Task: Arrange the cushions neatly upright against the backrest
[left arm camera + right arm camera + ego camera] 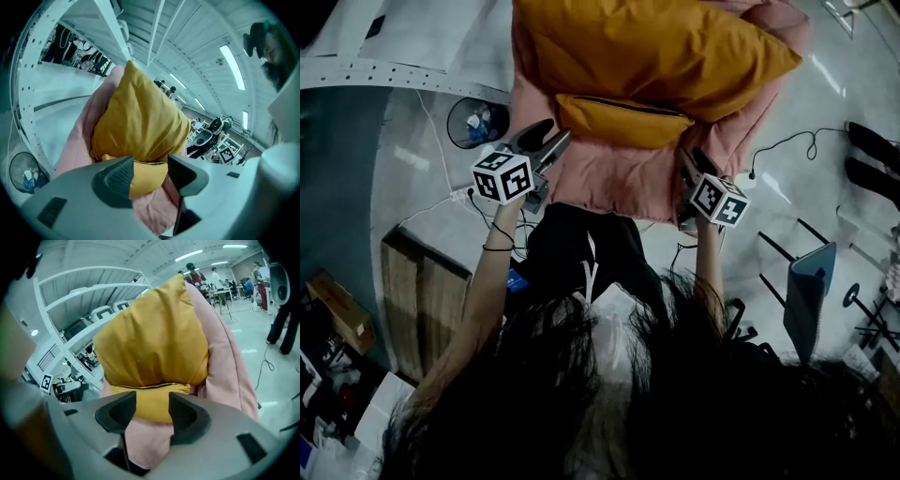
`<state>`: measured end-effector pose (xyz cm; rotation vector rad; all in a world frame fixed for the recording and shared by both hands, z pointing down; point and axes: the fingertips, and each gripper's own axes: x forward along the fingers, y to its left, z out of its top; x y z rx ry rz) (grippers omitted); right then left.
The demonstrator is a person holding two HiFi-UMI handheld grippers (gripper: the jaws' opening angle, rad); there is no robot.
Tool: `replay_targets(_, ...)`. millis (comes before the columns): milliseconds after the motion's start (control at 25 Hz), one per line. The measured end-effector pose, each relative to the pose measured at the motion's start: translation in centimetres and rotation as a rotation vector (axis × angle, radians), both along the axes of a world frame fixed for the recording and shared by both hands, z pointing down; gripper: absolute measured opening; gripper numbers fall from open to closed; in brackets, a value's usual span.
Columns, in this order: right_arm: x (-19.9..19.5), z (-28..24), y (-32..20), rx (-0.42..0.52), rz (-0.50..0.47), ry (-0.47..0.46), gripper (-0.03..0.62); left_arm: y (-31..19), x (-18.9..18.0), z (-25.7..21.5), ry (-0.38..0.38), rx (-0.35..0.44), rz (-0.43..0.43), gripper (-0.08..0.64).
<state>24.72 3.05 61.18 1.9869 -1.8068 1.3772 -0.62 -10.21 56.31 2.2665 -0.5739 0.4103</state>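
A mustard-yellow cushion [656,47] lies on top of a pink cushion [619,178]; both hang in the air over the floor. My left gripper [551,139] holds the pink cushion's lower left corner and my right gripper [686,164] its lower right corner. In the left gripper view pink fabric [150,206] fills the throat of the left gripper [150,171], and the yellow cushion's [140,122] zipped edge lies between the tips. The right gripper view is similar: the right gripper [152,411] is shut on pink fabric [140,441] under the yellow cushion [154,343].
A round bin [478,122] stands on the floor at the left, next to a white perforated rack beam [394,73]. A wooden crate [417,300] sits lower left. A cable [787,141] and a blue panel [811,291] lie to the right. White shelving [79,301] and people stand in the background.
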Motion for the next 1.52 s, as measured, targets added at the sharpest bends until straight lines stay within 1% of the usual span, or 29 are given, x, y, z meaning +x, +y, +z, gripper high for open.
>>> replay_targets(160,-2.2,-5.4,-0.6,0.111,-0.073,0.029,0.222,1.7,1.4,-4.3,-0.006,0.089,0.046,0.232)
replay_targets(320,-4.1,-10.3,-1.9,0.216,-0.133,0.057,0.208,2.5,2.5,-8.7,0.019,0.170,0.050,0.232)
replay_targets(520,-6.6,-14.0,-2.3,0.276,-0.206,0.065,0.186,4.3,3.4,-12.6,0.024,0.262,0.069,0.209)
replay_targets(600,-7.3,-15.0,-2.2,0.285,-0.214,0.051,0.175,5.2,3.6,-13.4,0.018,0.276,0.074,0.199)
replay_targets(760,-9.3,-15.7,-2.3,0.278,-0.233,0.012,0.149,7.0,3.3,-14.4,0.044,0.248,0.091,0.162)
replay_targets(840,-10.5,-15.9,-3.1,0.280,-0.257,0.013,0.142,7.3,2.5,-14.8,0.029,0.257,0.110,0.149)
replay_targets(1000,-13.1,-17.3,-3.9,0.301,-0.296,0.031,0.125,7.7,0.1,-16.0,-0.008,0.303,0.134,0.123)
replay_targets(1240,-18.2,-20.7,-5.2,0.363,-0.303,0.072,0.107,7.7,-5.4,-18.6,-0.016,0.384,0.145,0.101)
replay_targets(1360,-21.3,-21.9,-4.4,0.383,-0.296,0.091,0.098,8.6,-8.0,-19.3,0.002,0.401,0.144,0.100)
replay_targets(1520,-25.0,-22.8,-2.4,0.392,-0.275,0.112,0.089,10.1,-10.9,-20.6,0.064,0.416,0.155,0.100)
